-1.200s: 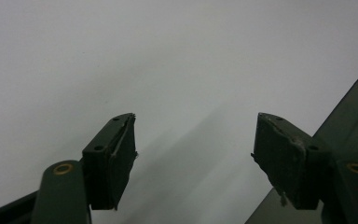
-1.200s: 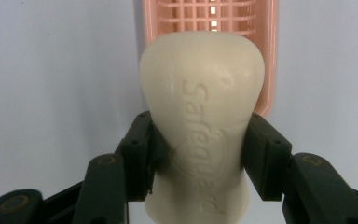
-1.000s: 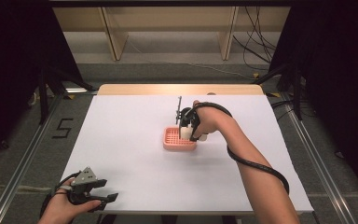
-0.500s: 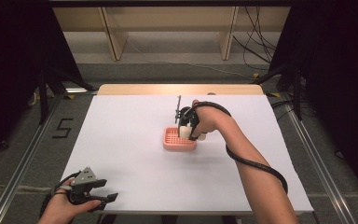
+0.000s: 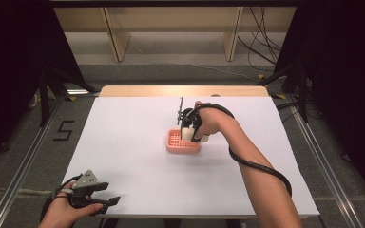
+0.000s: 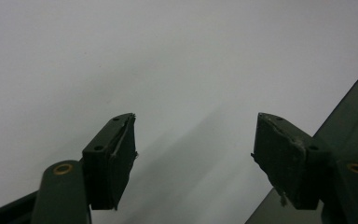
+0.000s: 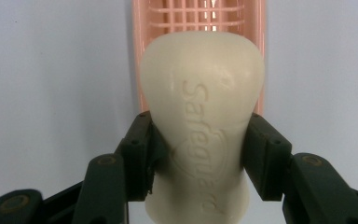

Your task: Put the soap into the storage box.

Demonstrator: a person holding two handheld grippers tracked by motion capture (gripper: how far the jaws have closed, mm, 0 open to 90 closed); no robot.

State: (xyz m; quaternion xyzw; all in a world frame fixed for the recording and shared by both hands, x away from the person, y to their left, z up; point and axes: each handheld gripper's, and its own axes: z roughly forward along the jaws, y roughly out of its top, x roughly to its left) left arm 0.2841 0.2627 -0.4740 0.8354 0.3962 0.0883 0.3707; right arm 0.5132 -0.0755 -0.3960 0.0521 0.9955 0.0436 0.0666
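Note:
A cream bar of soap (image 7: 200, 107) with raised lettering is clamped at its waist between the two black jaws of my right gripper (image 7: 198, 149), which is shut on it. Just beyond it lies a pink slatted soap dish (image 7: 198, 18). From above, the right gripper (image 5: 188, 127) holds the soap (image 5: 186, 133) over the back edge of the pink dish (image 5: 183, 142) at the middle of the white table. My left gripper (image 5: 109, 205) rests at the table's near left edge. Its jaws stand wide apart with nothing between them, over bare white surface (image 6: 168, 70).
The white table top (image 5: 123, 137) has a wooden strip (image 5: 180, 90) along its far edge. A black cable (image 5: 259, 166) trails from the right gripper along the forearm. Metal rails (image 5: 24, 161) run down both sides. Dark floor (image 6: 354, 107) shows past the table edge in the left gripper view.

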